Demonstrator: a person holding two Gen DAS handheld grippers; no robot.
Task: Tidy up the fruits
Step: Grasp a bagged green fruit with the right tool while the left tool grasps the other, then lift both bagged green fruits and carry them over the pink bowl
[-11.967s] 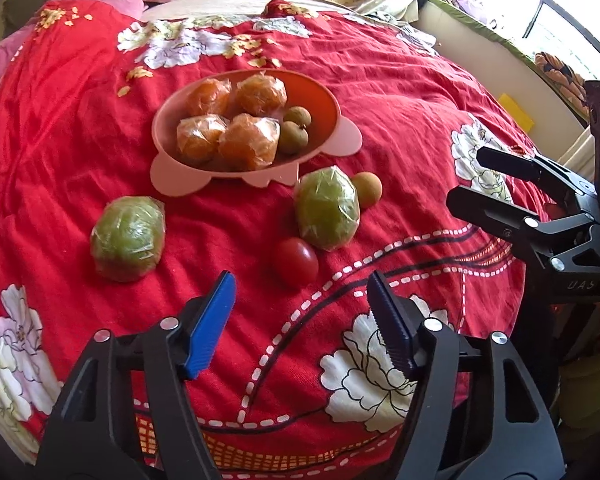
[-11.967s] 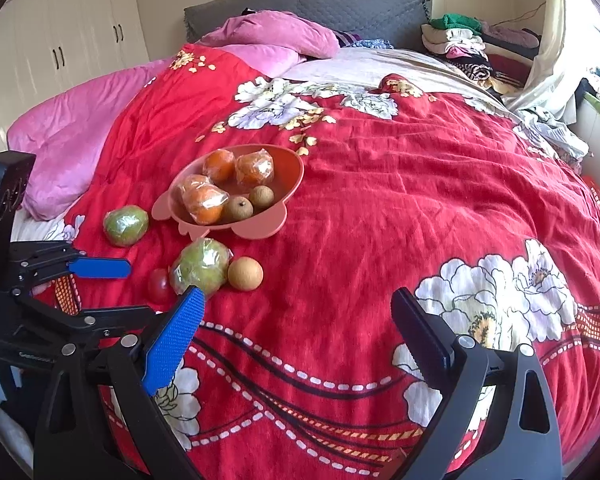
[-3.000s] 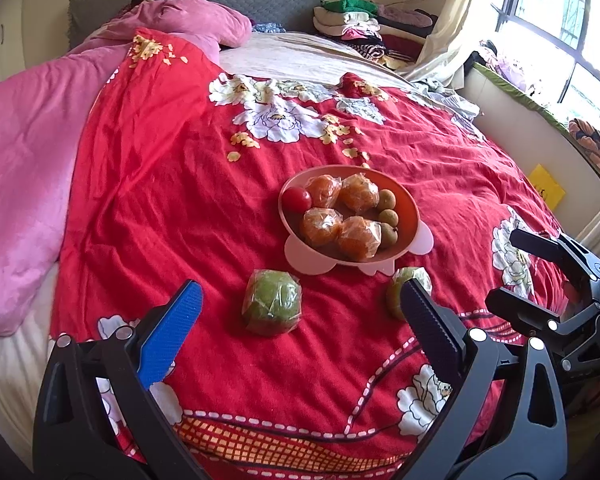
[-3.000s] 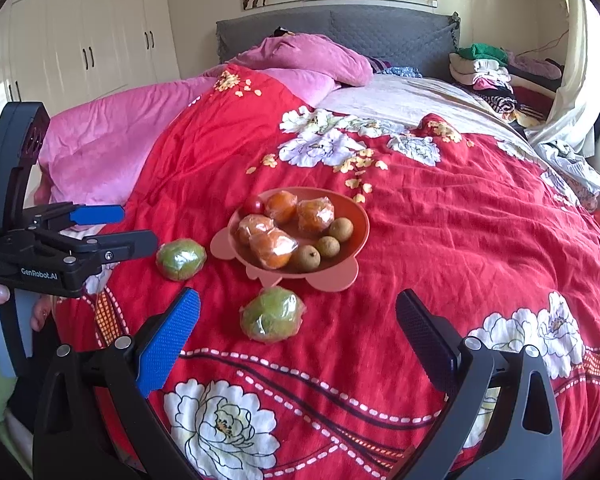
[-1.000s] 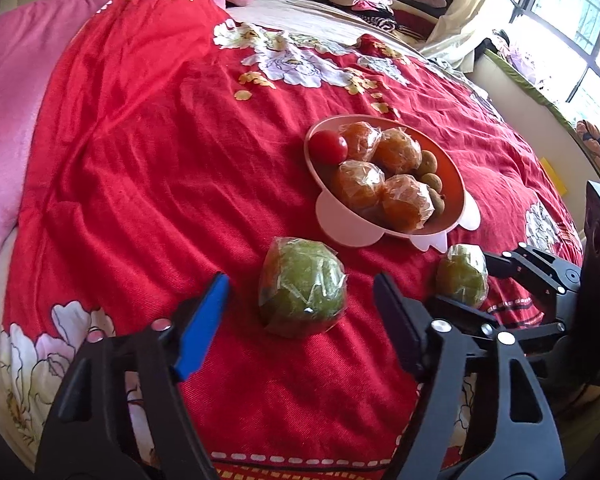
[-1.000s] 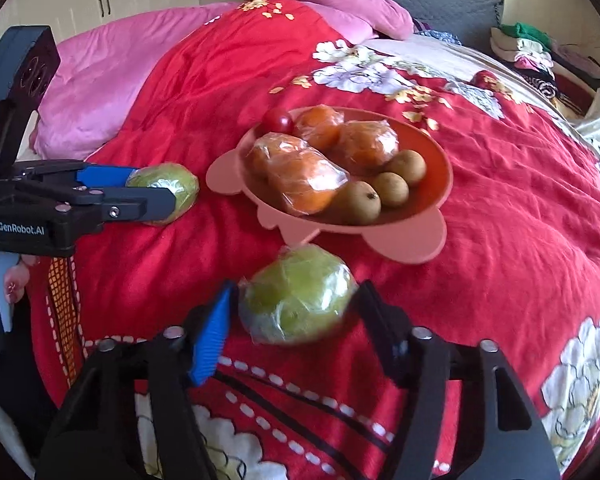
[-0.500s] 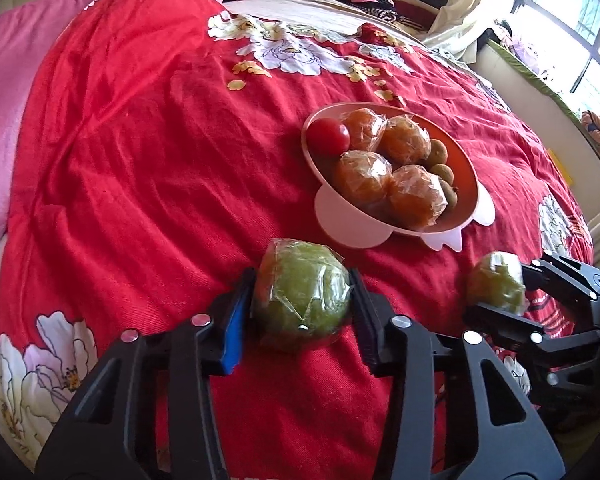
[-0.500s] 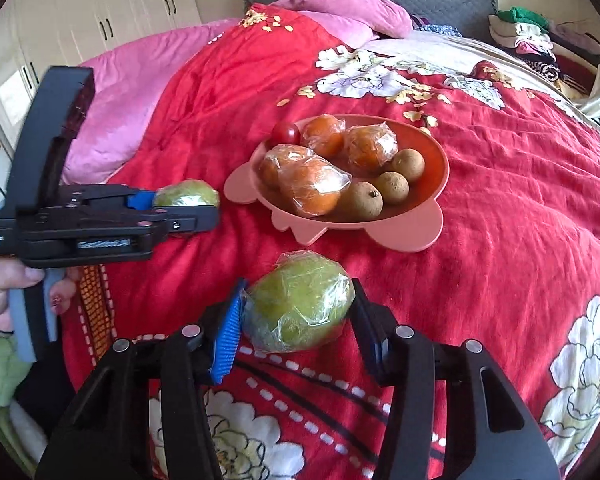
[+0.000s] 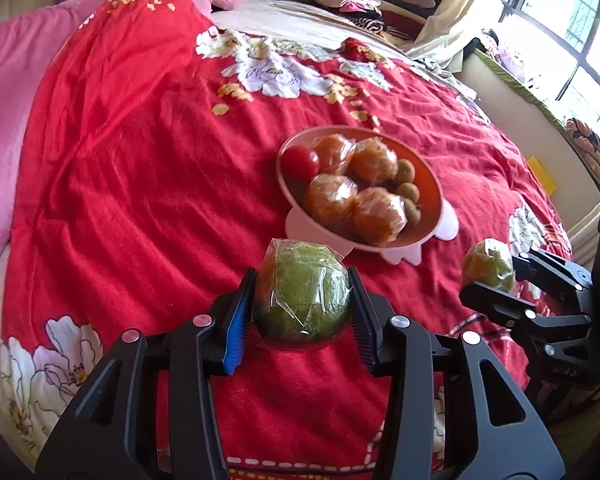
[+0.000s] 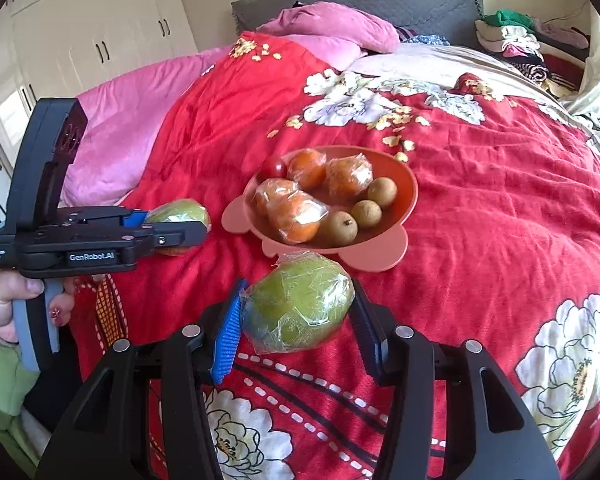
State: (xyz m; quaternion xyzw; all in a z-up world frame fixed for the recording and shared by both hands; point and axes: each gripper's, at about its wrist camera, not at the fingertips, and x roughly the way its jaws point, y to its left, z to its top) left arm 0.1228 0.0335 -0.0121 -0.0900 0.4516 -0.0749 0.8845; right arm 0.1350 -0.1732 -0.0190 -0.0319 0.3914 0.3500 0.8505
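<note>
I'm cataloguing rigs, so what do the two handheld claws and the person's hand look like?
Both the left claw and right claw are black plastic with silver screws, one blue ribbed pad and one dark pad. The left one reads "GenRobot.AI" and has a grey-blue handle. The hand has pink nails and a green sleeve.

The left gripper (image 10: 180,226) body reads "GenRobot.AI"

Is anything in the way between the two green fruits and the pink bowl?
No. Each green fruit, left and right, is gripped, with only bare red blanket before the bowl. The bowl looks crowded.
</note>
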